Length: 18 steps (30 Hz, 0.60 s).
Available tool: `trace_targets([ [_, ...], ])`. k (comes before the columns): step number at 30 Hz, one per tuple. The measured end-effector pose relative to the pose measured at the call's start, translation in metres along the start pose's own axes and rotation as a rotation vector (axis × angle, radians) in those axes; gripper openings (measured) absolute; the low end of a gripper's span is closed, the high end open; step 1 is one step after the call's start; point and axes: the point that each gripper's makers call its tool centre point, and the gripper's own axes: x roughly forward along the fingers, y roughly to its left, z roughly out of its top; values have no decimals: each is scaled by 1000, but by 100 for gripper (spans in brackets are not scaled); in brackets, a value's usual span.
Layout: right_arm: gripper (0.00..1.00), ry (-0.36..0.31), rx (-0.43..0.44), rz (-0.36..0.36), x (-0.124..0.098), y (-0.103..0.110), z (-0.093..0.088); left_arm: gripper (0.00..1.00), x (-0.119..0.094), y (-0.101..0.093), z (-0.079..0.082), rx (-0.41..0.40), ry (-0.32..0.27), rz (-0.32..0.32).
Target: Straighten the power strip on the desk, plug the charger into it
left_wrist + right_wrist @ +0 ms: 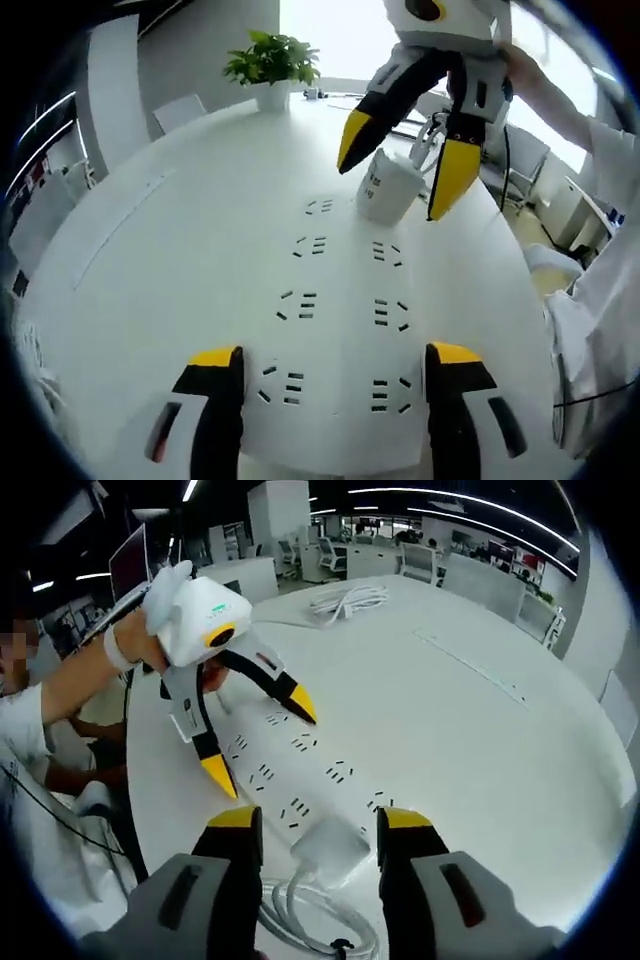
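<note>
Right gripper view: charger (330, 846), light, rigid, slick; your right gripper (318, 842) straddles its flanks, grip unclear. Left gripper (335, 372) spread over power strip (340, 320).

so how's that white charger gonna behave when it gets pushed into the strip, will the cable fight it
The charger looks like a small rigid block, so it should probably hold firm between the right gripper's jaws. Its cable lies in loose loops, so it's likely floppy and may drag only slightly. The power strip is long and flat and could slide on the smooth desk.
</note>
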Motion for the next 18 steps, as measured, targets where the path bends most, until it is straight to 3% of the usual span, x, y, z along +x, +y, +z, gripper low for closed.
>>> trace_targets([
  [9, 58, -4, 17, 10, -2, 9, -14, 82, -5, -6, 3, -27, -34, 12],
  [18, 69, -75, 1, -31, -12, 3, -25, 96, -25, -22, 16, -77, -171, 42],
])
